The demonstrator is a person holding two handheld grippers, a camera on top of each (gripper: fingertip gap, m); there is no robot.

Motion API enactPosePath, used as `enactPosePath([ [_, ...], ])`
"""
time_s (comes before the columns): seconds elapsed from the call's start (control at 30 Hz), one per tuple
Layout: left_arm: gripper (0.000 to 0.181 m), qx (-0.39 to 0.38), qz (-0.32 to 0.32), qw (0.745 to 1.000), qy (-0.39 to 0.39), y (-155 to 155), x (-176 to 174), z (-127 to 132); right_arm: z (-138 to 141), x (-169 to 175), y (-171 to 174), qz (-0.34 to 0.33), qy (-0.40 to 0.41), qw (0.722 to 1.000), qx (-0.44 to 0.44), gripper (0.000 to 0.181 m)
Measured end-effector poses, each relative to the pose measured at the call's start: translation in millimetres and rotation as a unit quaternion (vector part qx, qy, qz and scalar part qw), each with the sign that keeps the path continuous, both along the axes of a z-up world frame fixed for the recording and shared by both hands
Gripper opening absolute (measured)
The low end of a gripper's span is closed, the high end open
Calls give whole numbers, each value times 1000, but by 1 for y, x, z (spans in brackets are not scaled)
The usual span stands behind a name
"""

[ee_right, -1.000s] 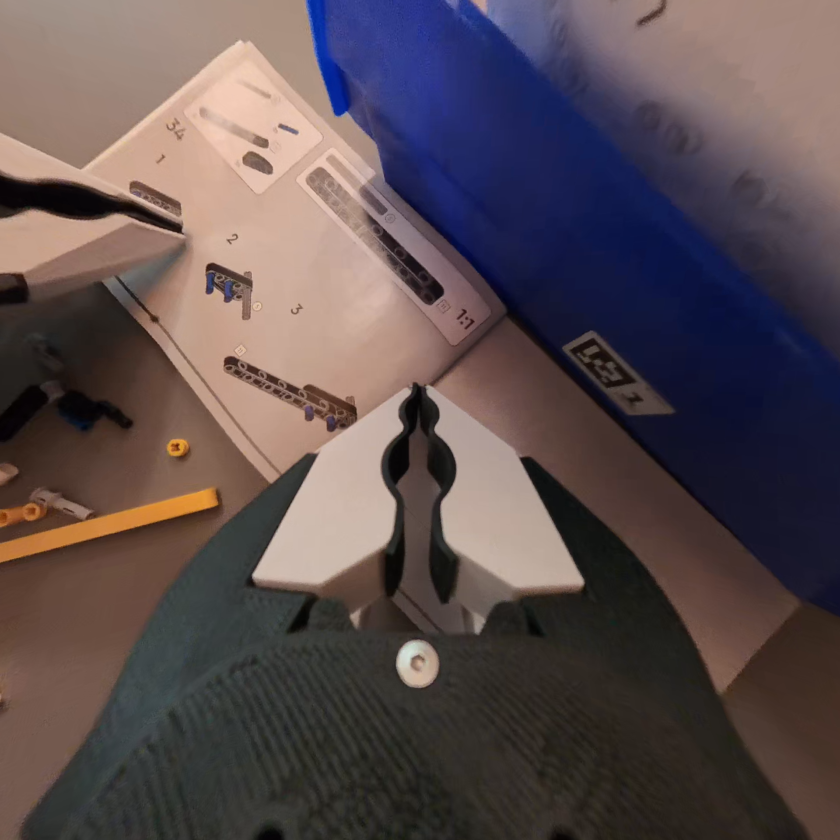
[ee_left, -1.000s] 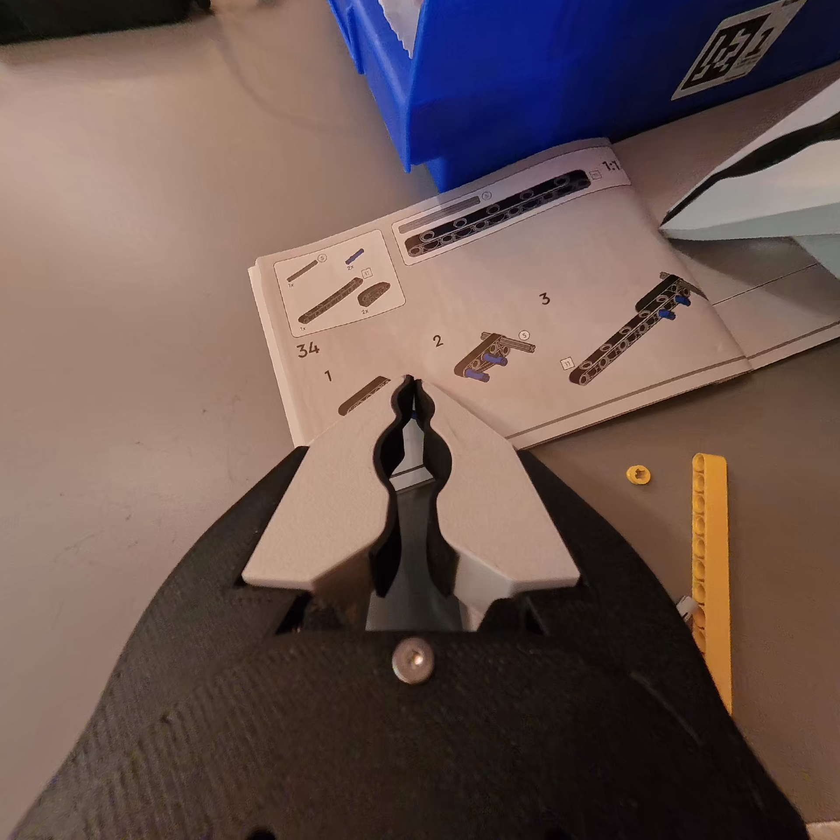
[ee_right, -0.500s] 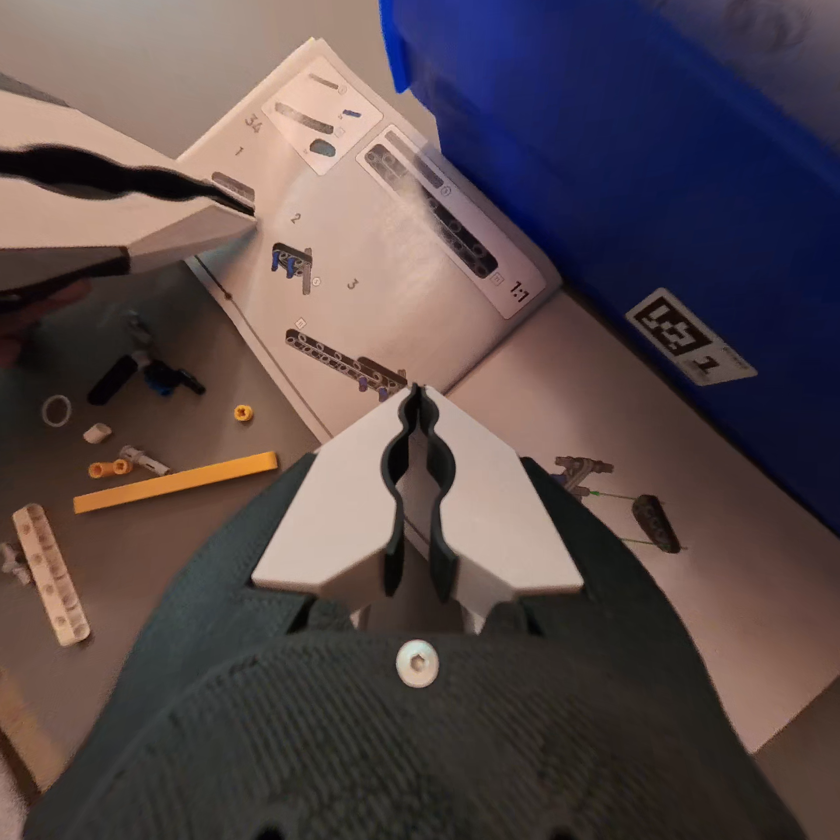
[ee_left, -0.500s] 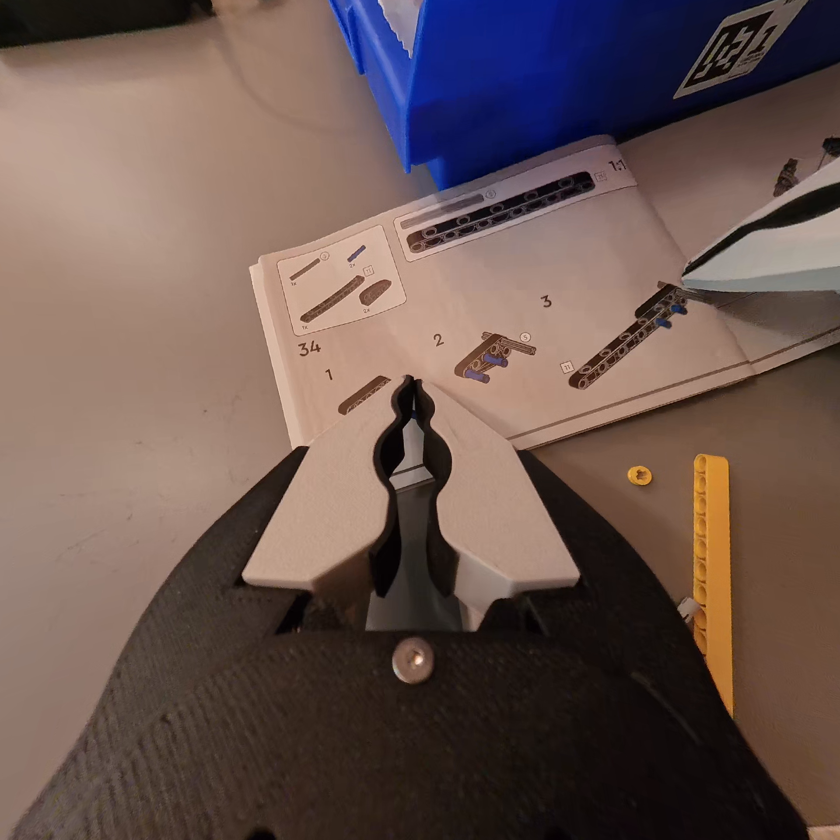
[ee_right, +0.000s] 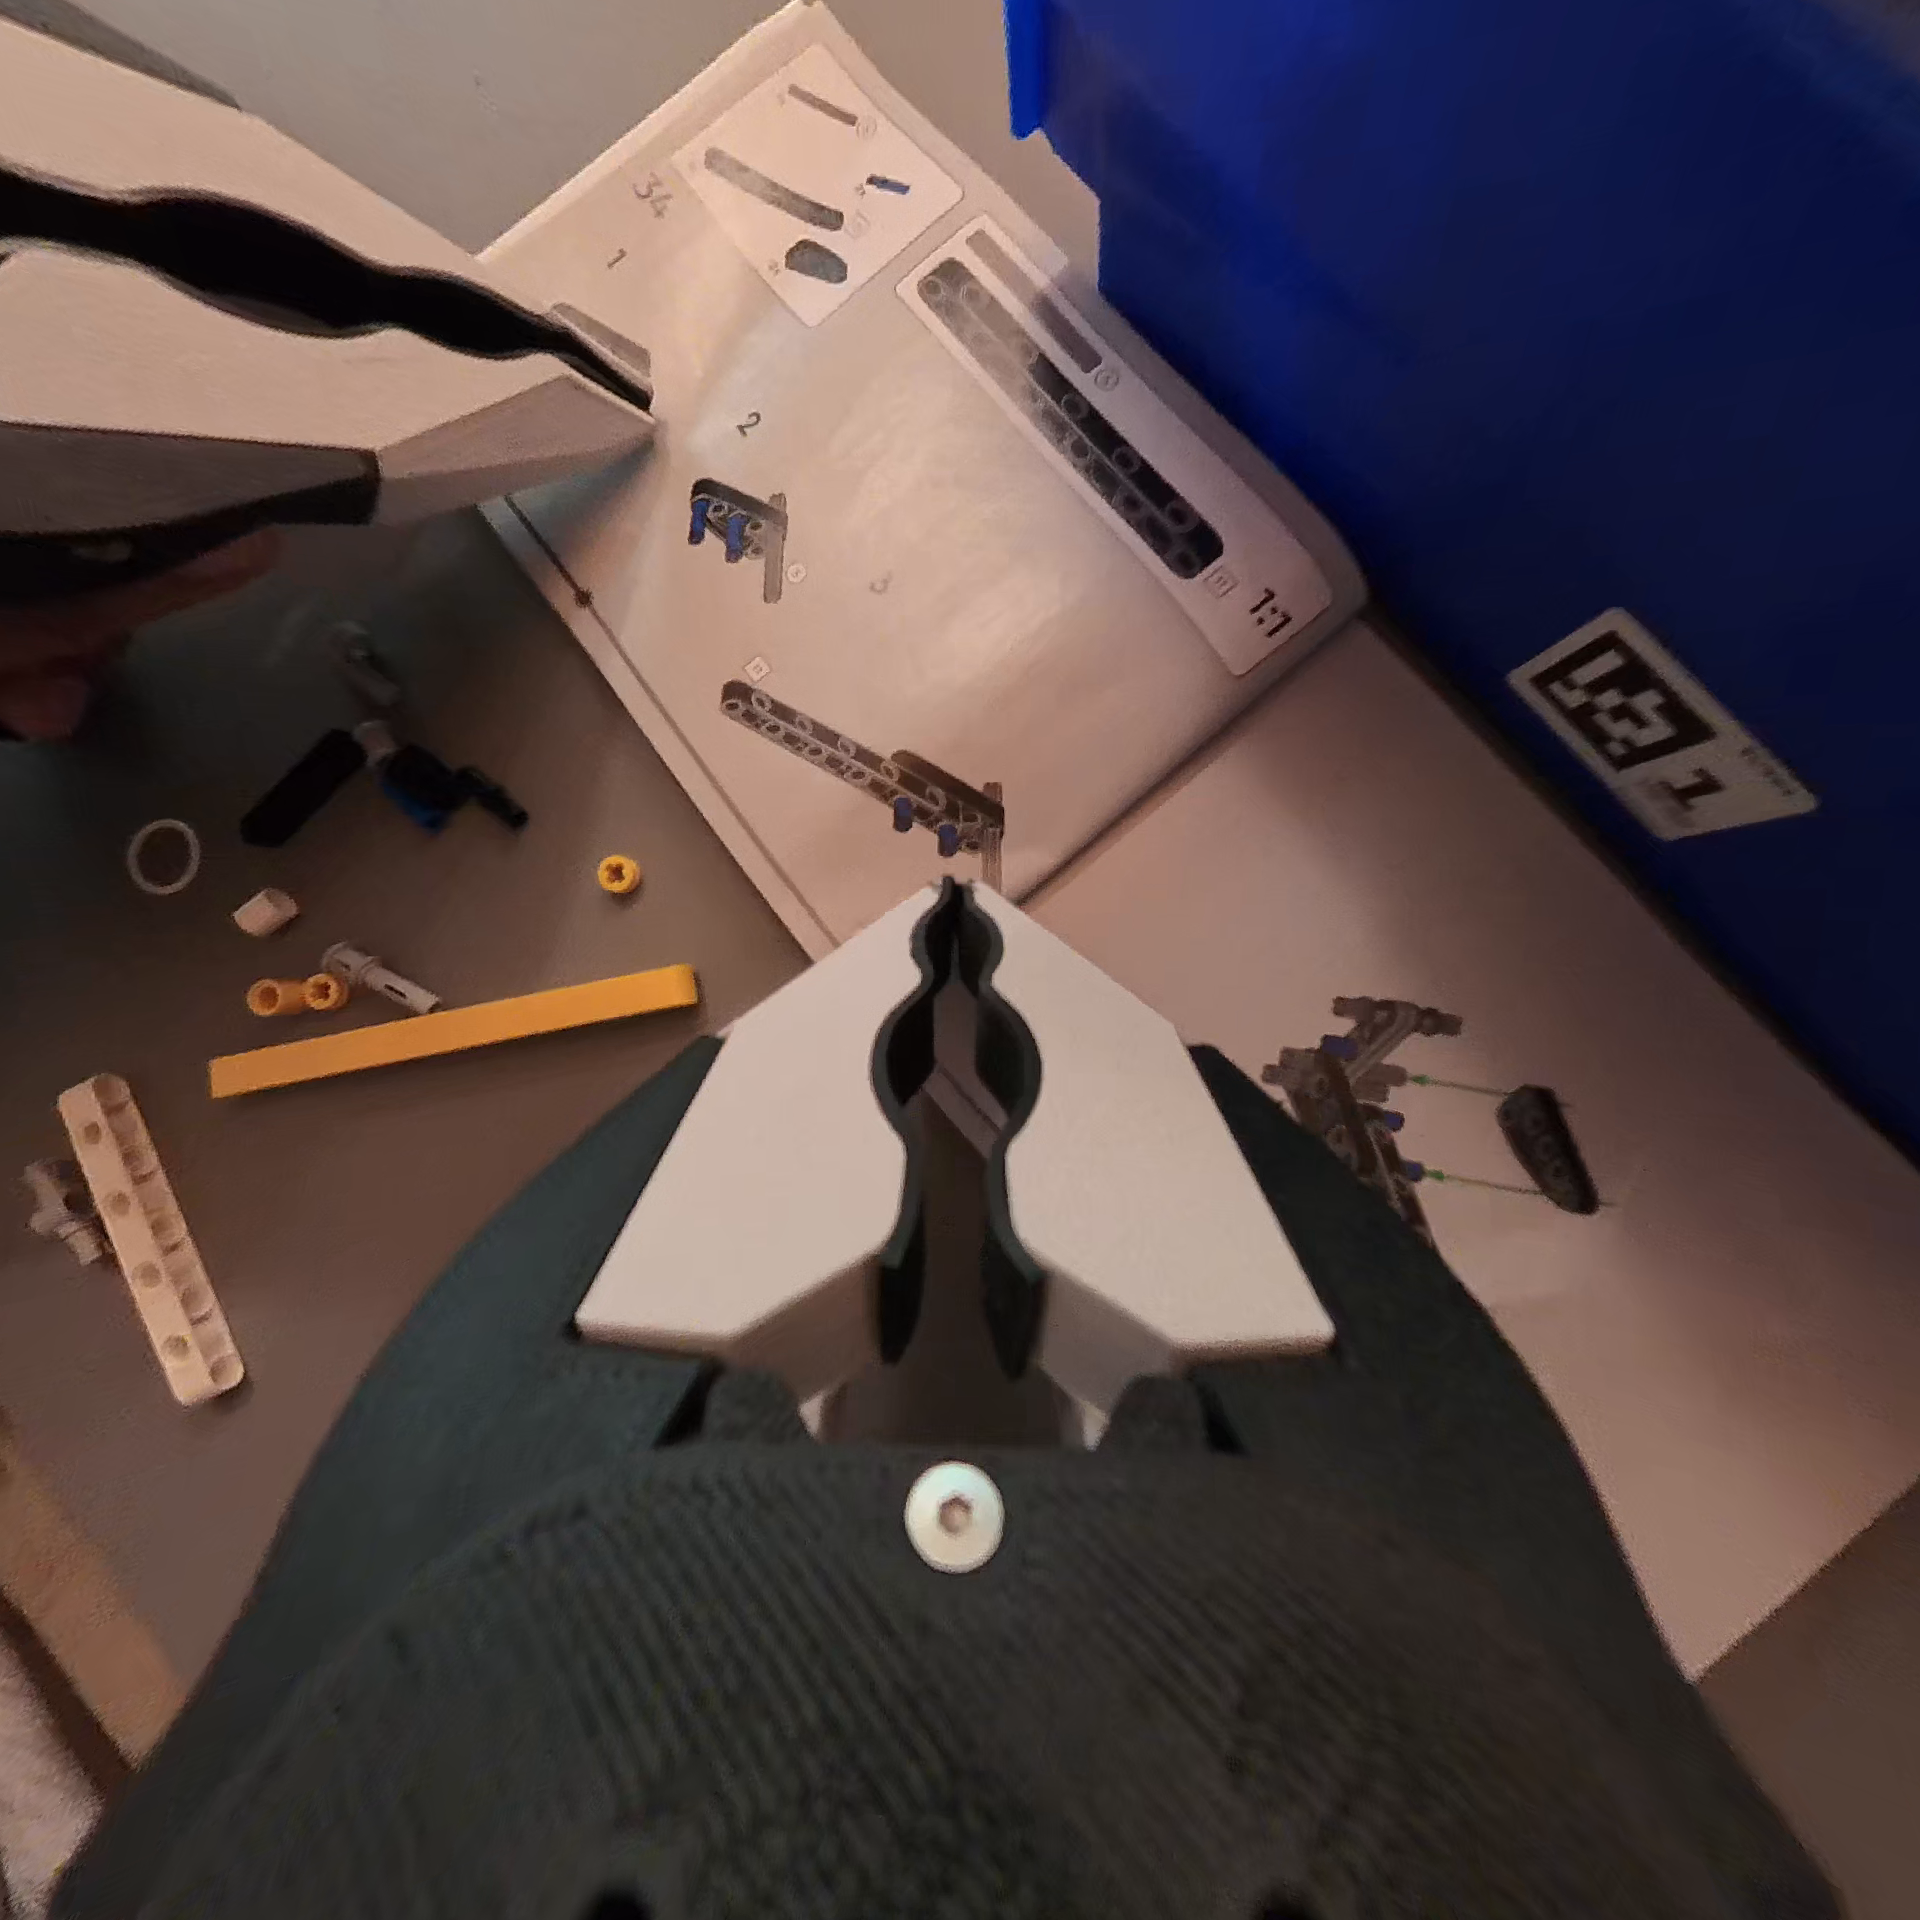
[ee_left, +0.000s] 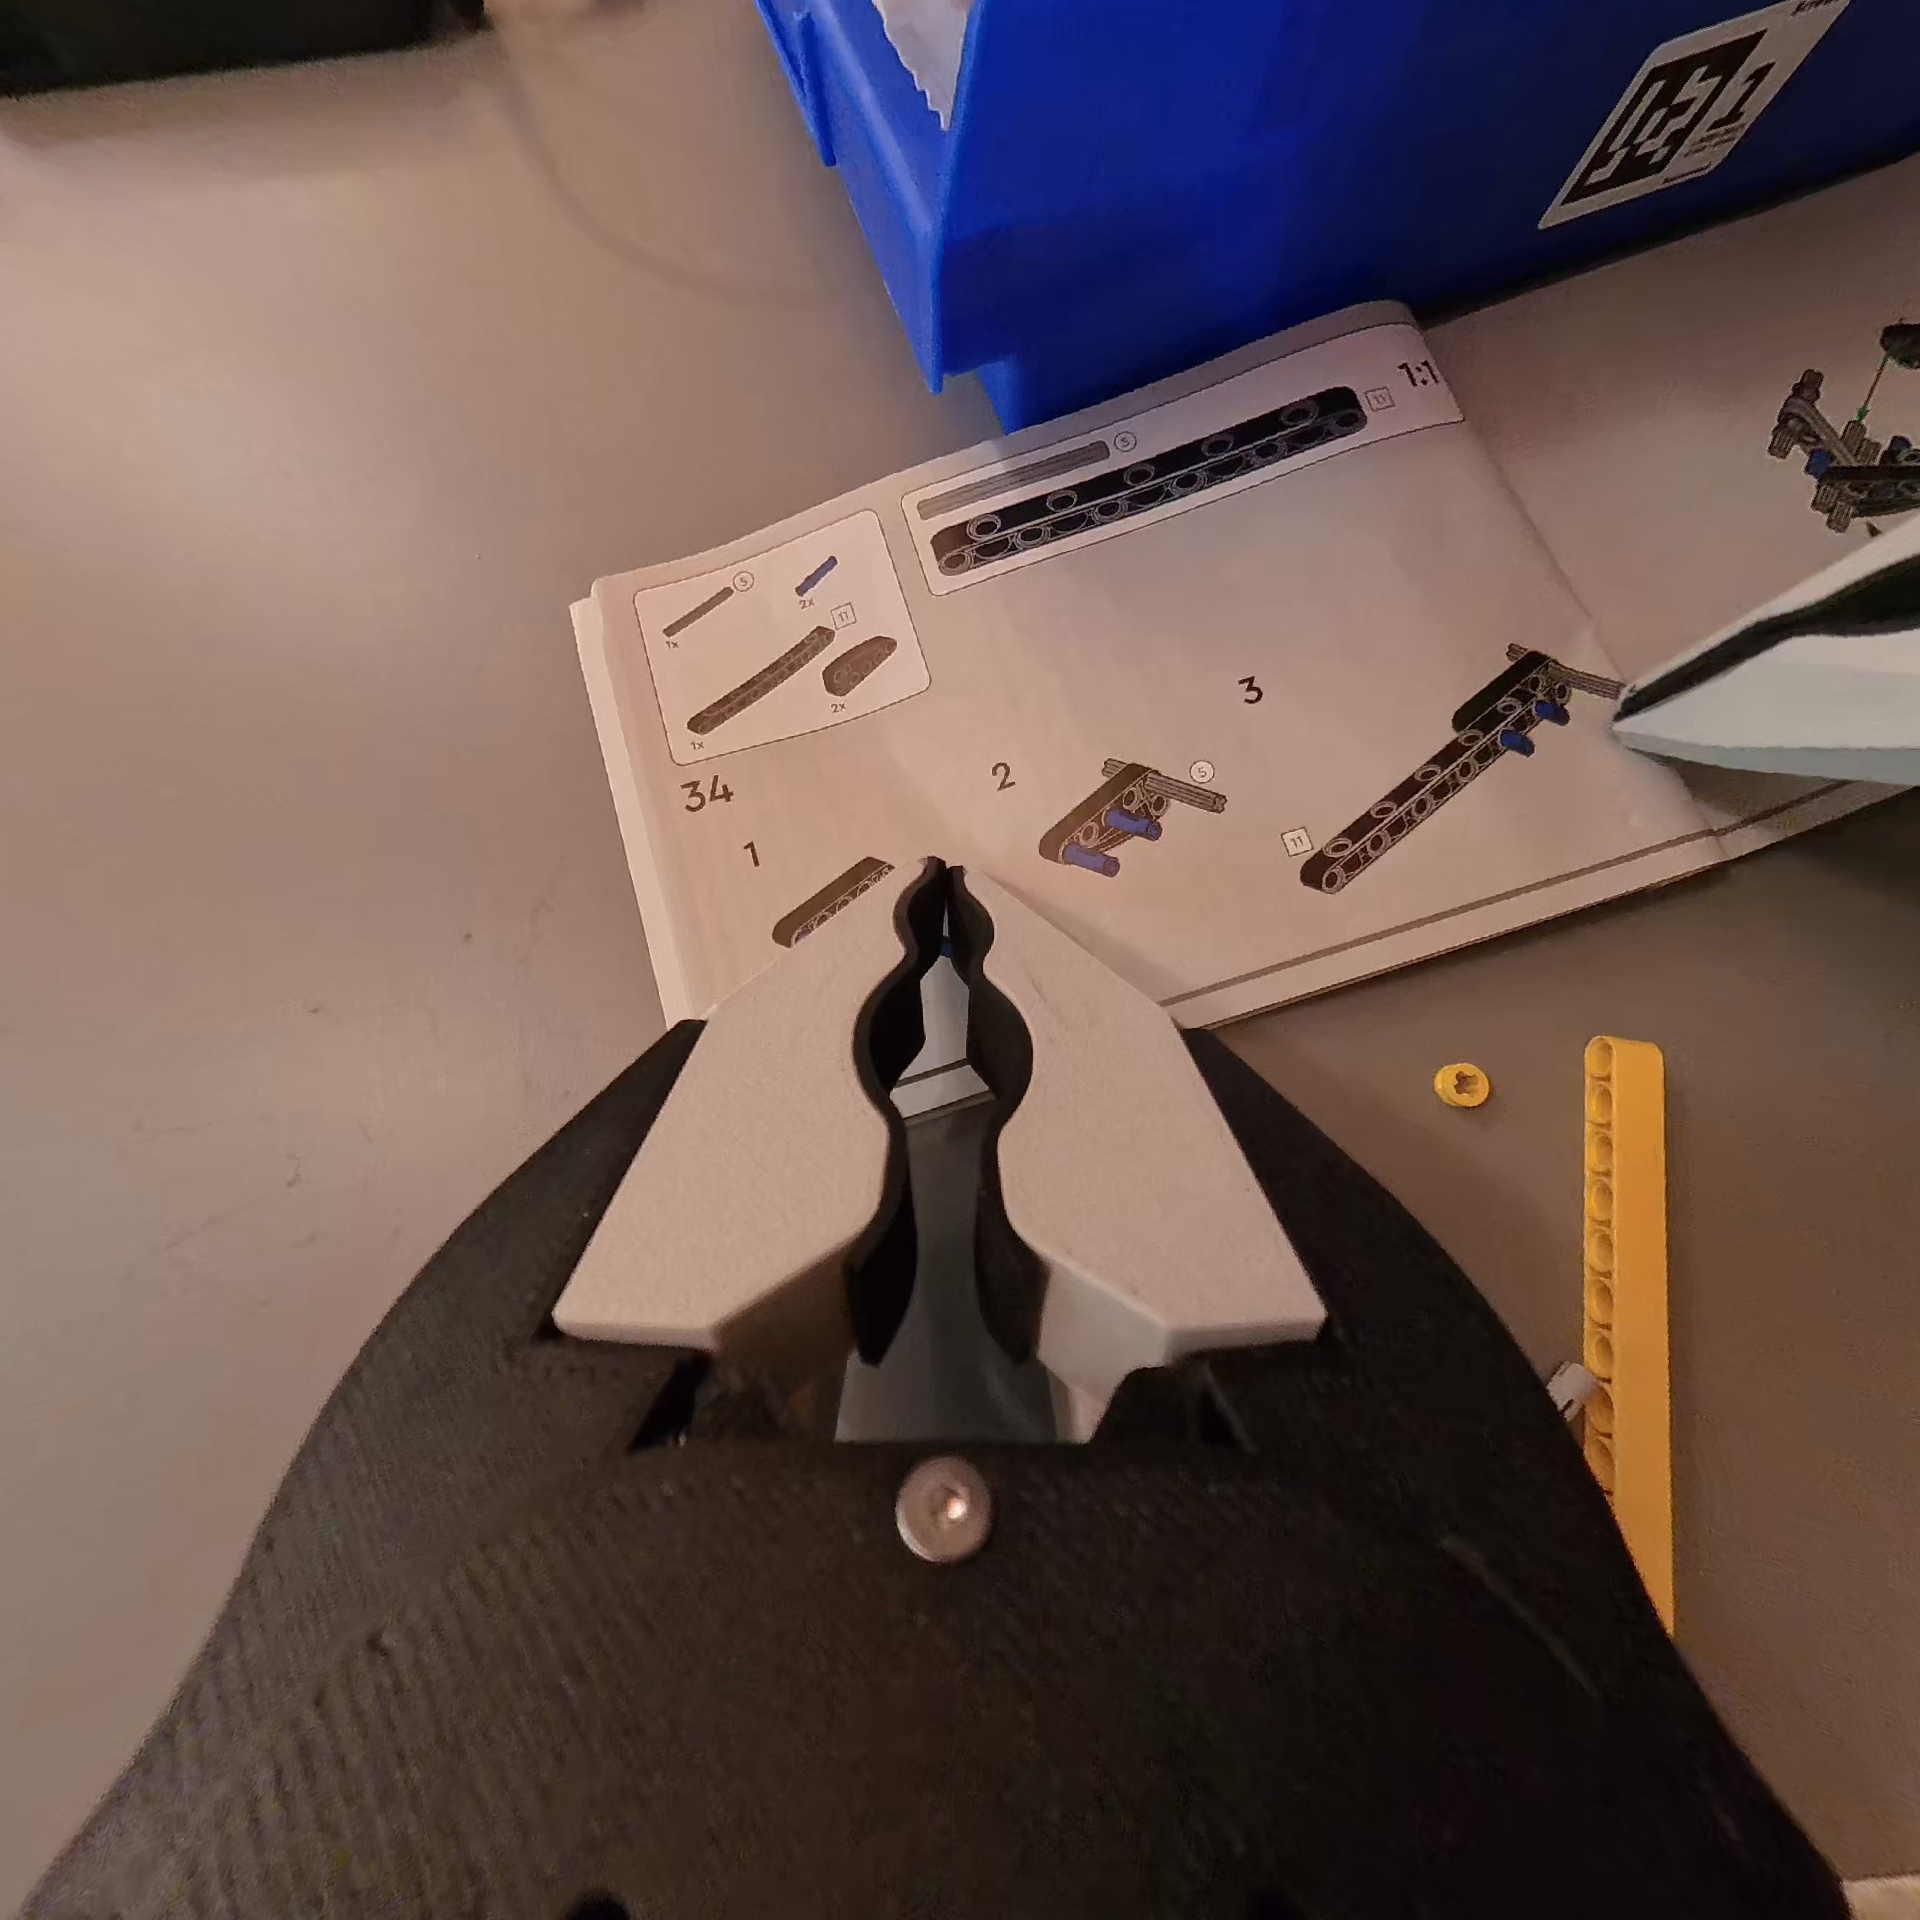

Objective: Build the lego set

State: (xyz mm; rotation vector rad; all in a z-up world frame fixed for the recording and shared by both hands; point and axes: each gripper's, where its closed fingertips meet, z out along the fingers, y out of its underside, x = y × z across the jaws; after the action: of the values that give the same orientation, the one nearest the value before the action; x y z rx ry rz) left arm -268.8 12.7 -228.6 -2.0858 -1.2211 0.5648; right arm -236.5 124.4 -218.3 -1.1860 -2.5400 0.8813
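Note:
An open instruction booklet [ee_left: 1143, 665] lies on the grey table; it also shows in the right wrist view [ee_right: 935, 499]. My left gripper [ee_left: 940, 868] is shut and empty, its tips over the booklet's near-left corner. My right gripper [ee_right: 951, 888] is shut and empty over the booklet's fold; it also shows at the right edge of the left wrist view [ee_left: 1766, 686]. A long yellow beam [ee_left: 1626, 1288] and a small yellow bush [ee_left: 1461, 1085] lie on the table right of the left gripper. In the right wrist view the yellow beam [ee_right: 457, 1029] lies left of my gripper.
A blue bin [ee_left: 1299, 156] stands behind the booklet, also seen in the right wrist view [ee_right: 1558, 364]. Loose parts lie left in the right wrist view: a white beam [ee_right: 151, 1236], a white ring [ee_right: 163, 855], a black and blue piece [ee_right: 384, 784], yellow connectors [ee_right: 296, 994]. About 12 cm separates my left fingertips from my right. The small yellow bush [ee_left: 1461, 1085] sits 7 cm or so from the ends of my right fingers. My right wrist view [ee_right: 611, 863] looks at it from another angle.
My right gripper has pulled back and down from the blue bin toward the booklet's fold, bringing the loose parts into view. My left gripper has stayed put.

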Motion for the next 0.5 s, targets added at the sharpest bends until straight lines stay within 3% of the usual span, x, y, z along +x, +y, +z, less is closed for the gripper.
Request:
enactPosePath([
  [0.5,0,-9,0,1000,5,0,0,0,-1,11,2,-6,-12,1000,-7,0],
])
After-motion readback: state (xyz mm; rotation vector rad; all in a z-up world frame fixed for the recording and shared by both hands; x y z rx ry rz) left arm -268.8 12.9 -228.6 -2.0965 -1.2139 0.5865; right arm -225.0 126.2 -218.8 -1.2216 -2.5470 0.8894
